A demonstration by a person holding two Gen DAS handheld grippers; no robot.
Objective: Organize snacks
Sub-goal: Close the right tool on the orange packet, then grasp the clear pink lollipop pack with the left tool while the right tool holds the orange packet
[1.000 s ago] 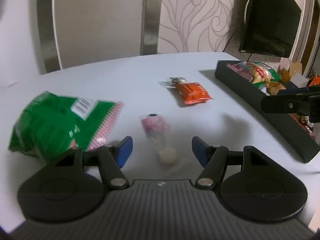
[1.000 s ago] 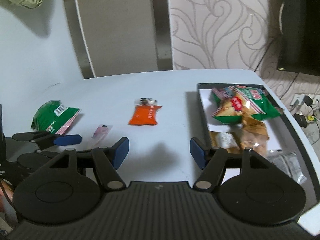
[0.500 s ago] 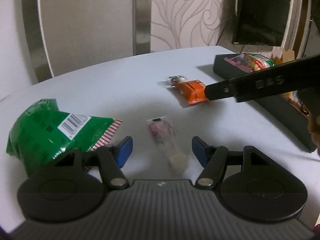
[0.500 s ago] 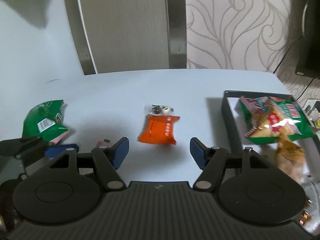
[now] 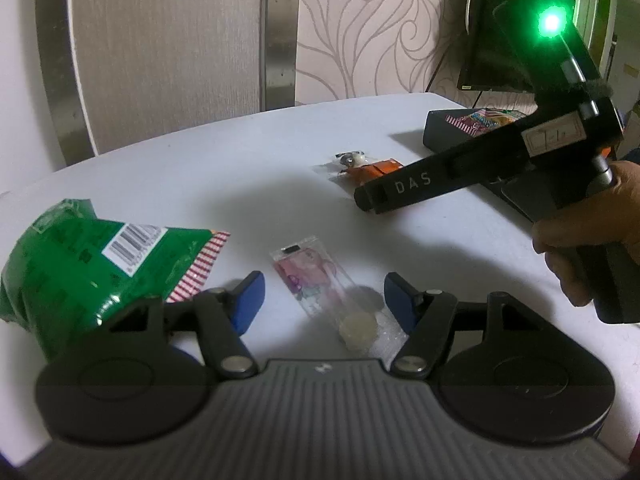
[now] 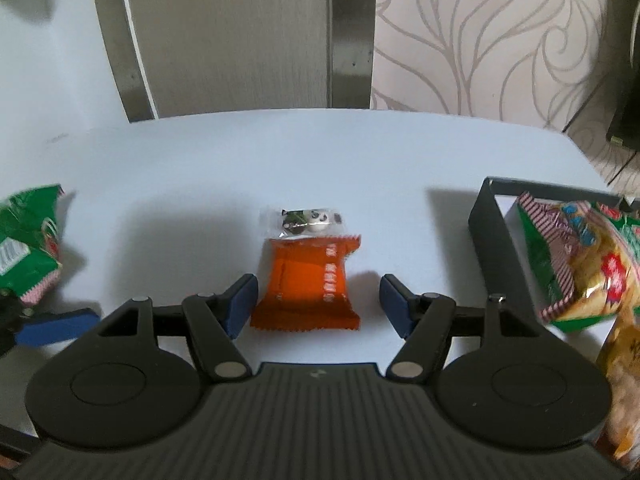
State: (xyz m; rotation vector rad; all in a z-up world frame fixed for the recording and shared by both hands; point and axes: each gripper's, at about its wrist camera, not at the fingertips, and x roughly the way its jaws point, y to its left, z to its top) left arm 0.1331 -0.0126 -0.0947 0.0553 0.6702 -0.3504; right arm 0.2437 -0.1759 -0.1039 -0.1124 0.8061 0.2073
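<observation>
In the left wrist view we are holding the left gripper [image 5: 322,300] low in the frame with its jaws apart, and a small clear candy packet [image 5: 320,280] is lying on the white table [image 5: 200,184] in the gap between the blue pads, touched by neither. At the left edge a green snack bag [image 5: 76,256] is resting on the table, its striped end just beside the left pad. Higher and to the right, the right gripper [image 5: 370,200] is reaching in from the right edge, gripped by a hand [image 5: 592,232], its tip sitting over the orange packet [image 5: 374,169]. In the upper right, a black tray [image 5: 440,128] is holding more snacks.

In the right wrist view we are keeping the right gripper [image 6: 318,300] spread wide, with the orange packet [image 6: 308,284] lying flat on the table between its pads, close to the left one; we cannot tell whether they are touching. Just beyond it, at frame centre, a small clear packet [image 6: 306,222] is touching its far edge. The black tray [image 6: 492,240] at the right is holding a filled snack bag [image 6: 580,264].
</observation>
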